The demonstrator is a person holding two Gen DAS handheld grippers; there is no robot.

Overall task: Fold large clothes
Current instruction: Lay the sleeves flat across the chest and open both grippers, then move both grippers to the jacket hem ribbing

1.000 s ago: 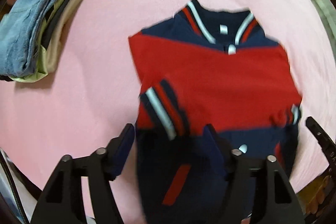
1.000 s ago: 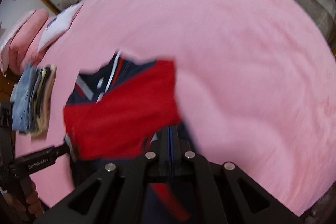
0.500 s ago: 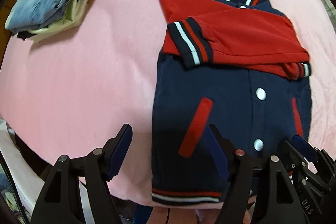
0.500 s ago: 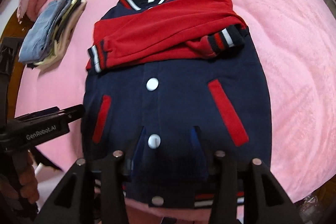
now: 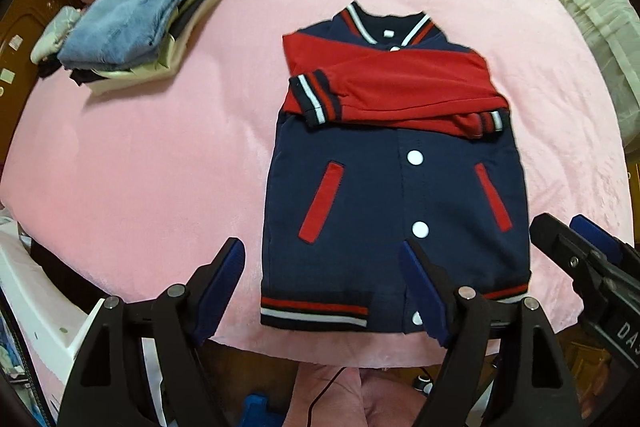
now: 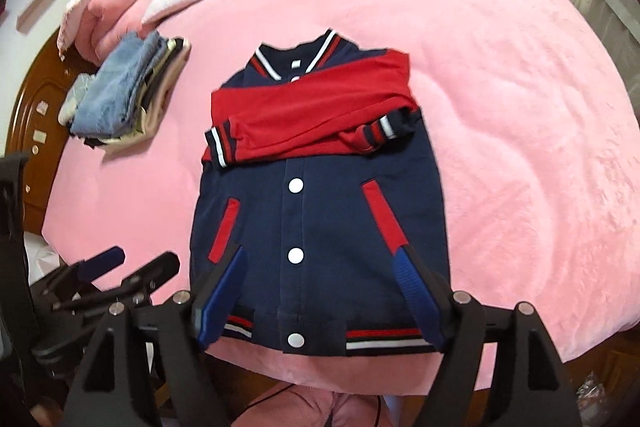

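Red sleeves (image 5: pixel 400 83) lie crossed on the varsity jacket (image 5: pixel 396 211); both claws, left claw (image 5: pixel 324 291) and right claw (image 6: pixel 320 291), have just been opening and hang wide, empty. Lifting the hem (image 6: pixel 384 339) unevenly could slide them off.

Navy jacket (image 5: pixel 392 195) with red sleeves, white snaps, striped trim on pink blanket (image 5: pixel 160 155).

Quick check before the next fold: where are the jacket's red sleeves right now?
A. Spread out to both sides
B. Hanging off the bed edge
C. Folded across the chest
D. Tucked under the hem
C: both red sleeves lie crossed over the upper front of the jacket, cuffs resting on it.
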